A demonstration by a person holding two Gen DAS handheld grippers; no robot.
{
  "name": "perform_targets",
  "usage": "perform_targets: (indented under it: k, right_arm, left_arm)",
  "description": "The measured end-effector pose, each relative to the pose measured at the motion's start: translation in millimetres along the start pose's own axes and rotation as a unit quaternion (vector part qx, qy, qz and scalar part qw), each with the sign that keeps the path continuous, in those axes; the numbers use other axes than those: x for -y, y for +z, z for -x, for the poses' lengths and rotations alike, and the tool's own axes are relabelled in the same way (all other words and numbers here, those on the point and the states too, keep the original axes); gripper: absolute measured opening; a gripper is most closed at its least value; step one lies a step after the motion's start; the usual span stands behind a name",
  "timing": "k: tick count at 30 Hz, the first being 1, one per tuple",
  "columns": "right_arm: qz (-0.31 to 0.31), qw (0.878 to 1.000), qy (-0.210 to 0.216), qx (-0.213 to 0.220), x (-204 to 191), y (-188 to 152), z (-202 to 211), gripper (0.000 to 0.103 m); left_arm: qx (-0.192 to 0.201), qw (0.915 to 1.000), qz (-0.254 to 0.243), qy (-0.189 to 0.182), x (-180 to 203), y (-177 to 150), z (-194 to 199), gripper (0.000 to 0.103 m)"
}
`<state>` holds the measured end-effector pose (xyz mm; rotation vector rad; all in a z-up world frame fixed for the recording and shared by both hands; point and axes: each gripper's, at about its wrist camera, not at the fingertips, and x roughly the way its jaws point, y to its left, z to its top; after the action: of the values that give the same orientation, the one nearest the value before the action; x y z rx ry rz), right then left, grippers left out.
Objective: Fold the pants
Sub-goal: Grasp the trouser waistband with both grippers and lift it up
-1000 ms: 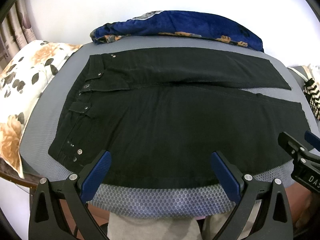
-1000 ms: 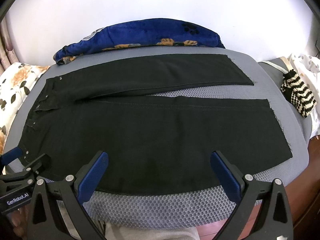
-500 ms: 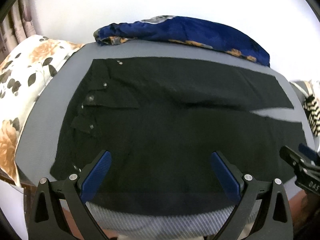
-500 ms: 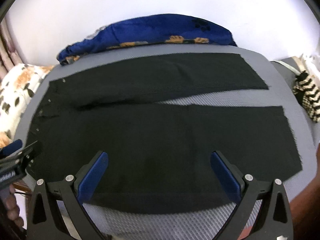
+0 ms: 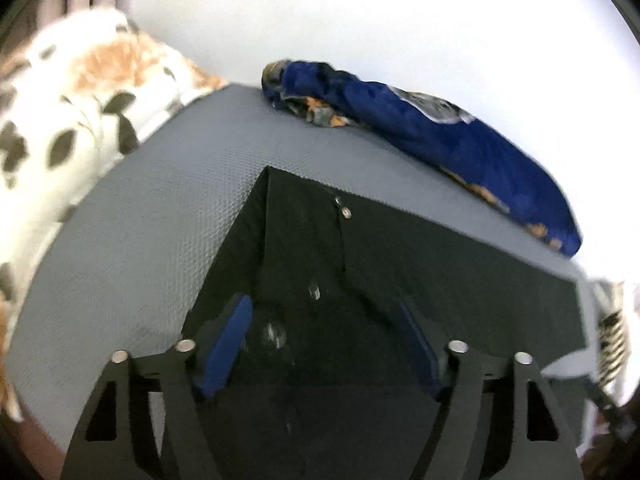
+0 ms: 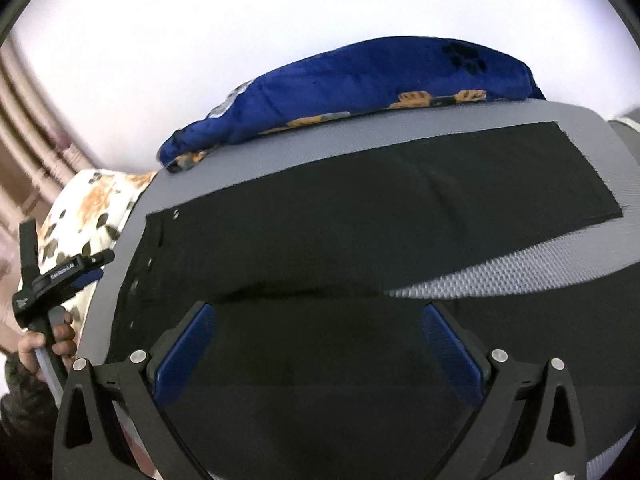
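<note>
**One pair of pants, two grippers spread wide**

One pair of black pants (image 6: pixel 360 240) lies flat on the grey mesh surface (image 5: pixel 152 216), both legs stretched out; the left gripper (image 5: pixel 324 344) hangs over the waistband, released; the right gripper (image 6: pixel 316 344) over the near leg, likewise released; one blue blanket (image 6: pixel 360 80) behind, one floral pillow (image 5: pixel 80 92) beside, a white wall (image 6: pixel 280 8) beyond.

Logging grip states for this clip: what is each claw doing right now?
Left claw: open, over the black pants, holding nothing.
Right claw: open, over the pants, holding nothing.
</note>
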<state>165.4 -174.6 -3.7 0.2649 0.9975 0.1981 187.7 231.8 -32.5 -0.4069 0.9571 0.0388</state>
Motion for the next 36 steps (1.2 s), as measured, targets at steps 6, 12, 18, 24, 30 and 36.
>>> perform_targets:
  k: [6, 12, 18, 24, 30, 36]
  right_arm:
    - [-0.024, 1.0, -0.008, -0.014, 1.1, 18.1, -30.1, 0.103]
    - [-0.014, 0.999, -0.013, -0.044, -10.9, 22.1, -64.8, 0.103]
    - [-0.016, 0.998, -0.01, -0.059, -20.7, 30.0, -90.9, 0.103]
    - [0.011, 0.998, -0.01, -0.063, -36.6, 41.8, -112.6, 0.102]
    - [0.04, 0.997, 0.003, -0.065, -45.4, 61.6, -137.7, 0.103]
    - [0.089, 0.993, 0.024, -0.072, -50.9, 91.8, -158.2, 0.103]
  left_arm:
    - [-0.047, 0.9932, 0.081, -0.069, -52.0, 40.9, -52.2, 0.048]
    - [-0.077, 0.9837, 0.112, -0.118, -78.8, 65.5, -94.0, 0.041]
    - [-0.093, 0.9764, 0.117, -0.156, -90.6, 78.4, -116.6, 0.041]
    - [-0.122, 0.9602, 0.097, -0.231, -80.0, 91.5, -131.1, 0.038]
    - [-0.137, 0.9545, 0.078, -0.253, -61.2, 110.5, -147.2, 0.031]
    - [-0.13, 0.9603, 0.09, -0.23, -49.2, 116.5, -164.2, 0.013]
